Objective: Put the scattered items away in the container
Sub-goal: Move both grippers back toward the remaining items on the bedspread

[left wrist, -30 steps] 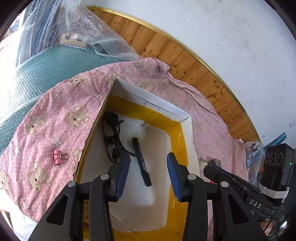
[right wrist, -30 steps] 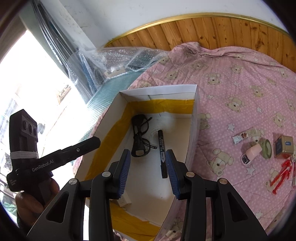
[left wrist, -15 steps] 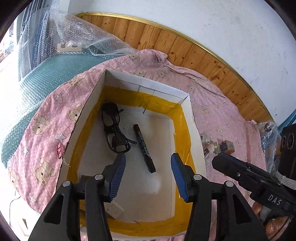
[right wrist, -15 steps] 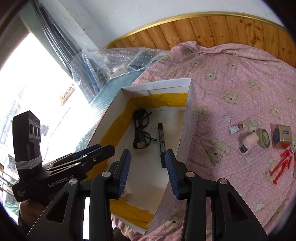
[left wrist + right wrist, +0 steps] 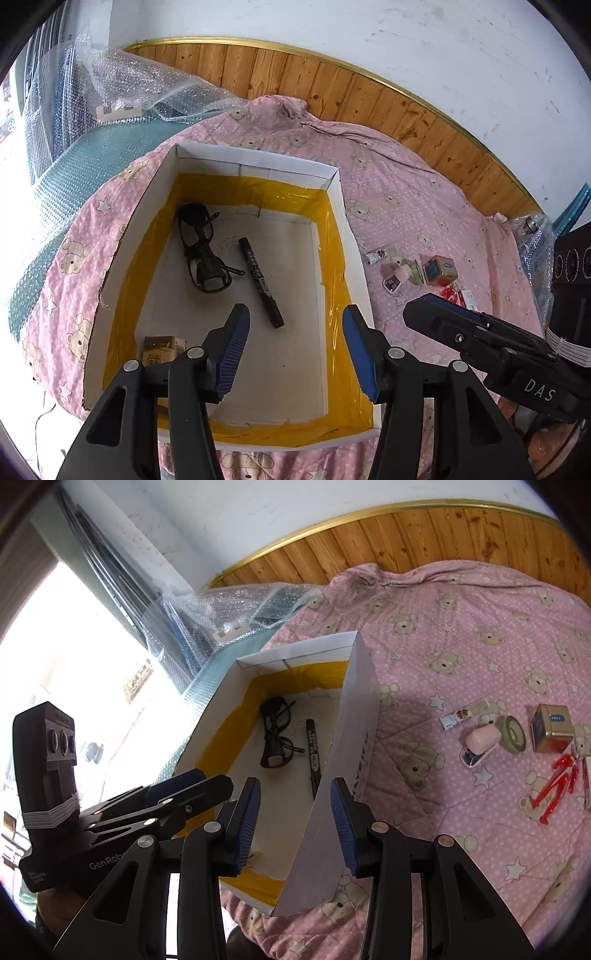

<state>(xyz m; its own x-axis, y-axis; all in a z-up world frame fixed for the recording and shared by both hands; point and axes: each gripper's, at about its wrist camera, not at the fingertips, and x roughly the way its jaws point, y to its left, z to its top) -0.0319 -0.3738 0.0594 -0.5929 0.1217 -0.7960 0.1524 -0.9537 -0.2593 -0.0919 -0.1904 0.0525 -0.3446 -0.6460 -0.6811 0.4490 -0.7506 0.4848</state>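
The white box [image 5: 334, 192] sat on the pink bed quilt [image 5: 443, 635], holding one pair of glasses [image 5: 201, 251], one marker [image 5: 260, 282] and what looked like one small carton [image 5: 162, 347]. Some six light, rigid trinkets [image 5: 513, 734] lay scattered beside it, best pinched across their sides. The left gripper [image 5: 295, 350] and right gripper [image 5: 295, 823] hung released, fingers empty.

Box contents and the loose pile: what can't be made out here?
- Small carton in the box: left view, partly behind the left gripper; hidden in the right view.
- Print on the marker: too small.
- Red items: right view, near the edge, shape unclear; in the left view, behind the right gripper.
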